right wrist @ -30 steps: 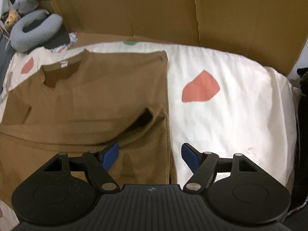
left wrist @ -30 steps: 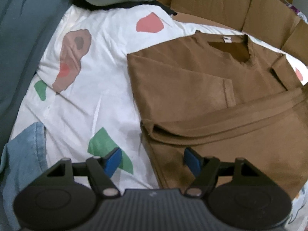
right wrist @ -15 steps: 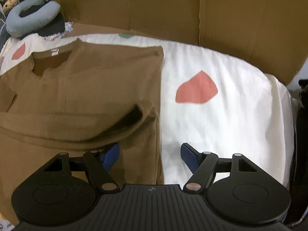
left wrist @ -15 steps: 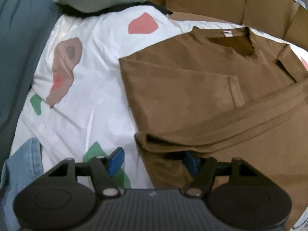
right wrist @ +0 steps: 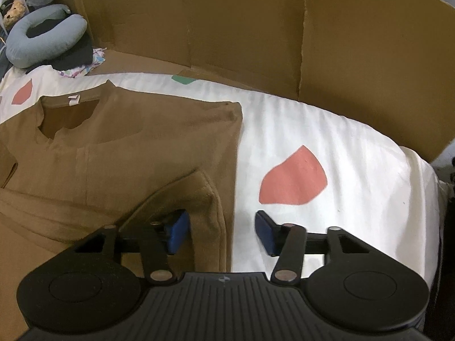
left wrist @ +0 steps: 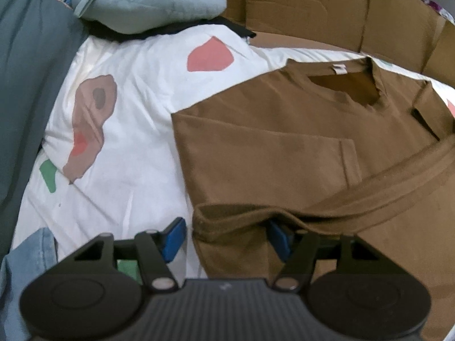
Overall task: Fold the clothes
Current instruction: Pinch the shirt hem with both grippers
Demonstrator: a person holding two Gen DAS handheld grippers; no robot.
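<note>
The brown shirt (left wrist: 273,147) lies flat on the white sheet (left wrist: 128,147), its long axis running from the collar, at the far end near the cardboard wall (right wrist: 256,34), to the hem, nearest the cameras. The hem is raised and doubled over in a band across the body. The left gripper (left wrist: 227,237) is closing, its jaws astride the hem's left corner. The right gripper (right wrist: 221,231) is closing astride the right corner; neither yet pinches cloth.
</note>
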